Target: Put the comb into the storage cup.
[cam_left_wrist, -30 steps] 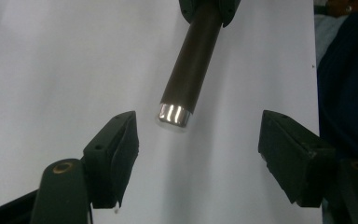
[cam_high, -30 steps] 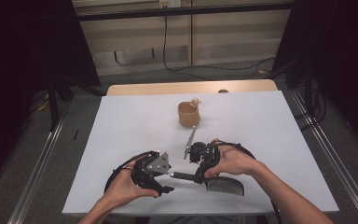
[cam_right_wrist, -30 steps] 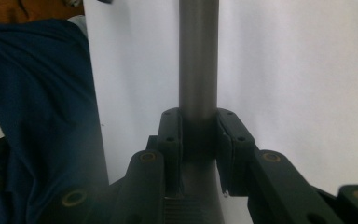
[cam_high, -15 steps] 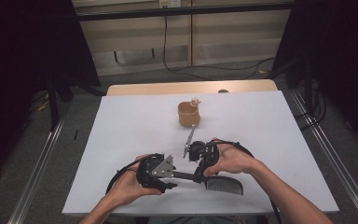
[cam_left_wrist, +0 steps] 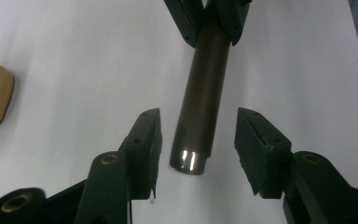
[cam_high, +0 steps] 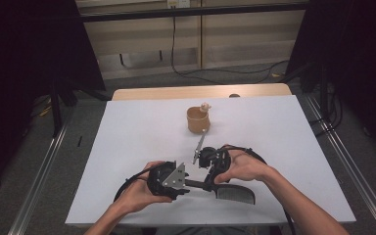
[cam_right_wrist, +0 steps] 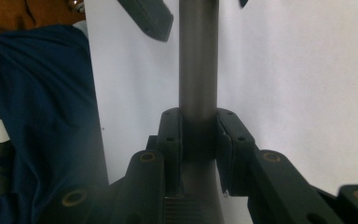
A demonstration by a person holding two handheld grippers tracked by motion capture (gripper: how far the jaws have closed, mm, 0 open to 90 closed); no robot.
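1. High view: white table [cam_high: 127,147], person seated at its near edge, a gripper in each hand. A brown cup [cam_high: 198,120] with something small on its rim stands well beyond both sets of fingers, untouched.
2. The thing in hand looks like a black slotted spatula [cam_high: 235,194]; its perforated head lies on the table just below the right hand [cam_high: 240,166], and its handle runs across toward the left hand [cam_high: 139,193].
3. Right gripper [cam_right_wrist: 199,135]: jaws closed on the dark round handle [cam_right_wrist: 198,70], one finger either side, grip looks firm. The handle runs straight on past the fingertips.
4. Left gripper [cam_left_wrist: 198,140]: jaws open, the handle's free end [cam_left_wrist: 190,161] between the fingers but clear of both, a gap on each side.
5. Judgement: the pick-up is done on the right side; the hand-over or two-handed hold is only half done. Left to do: close the left fingers on the handle end. Whatever concerns the cup has not begun.
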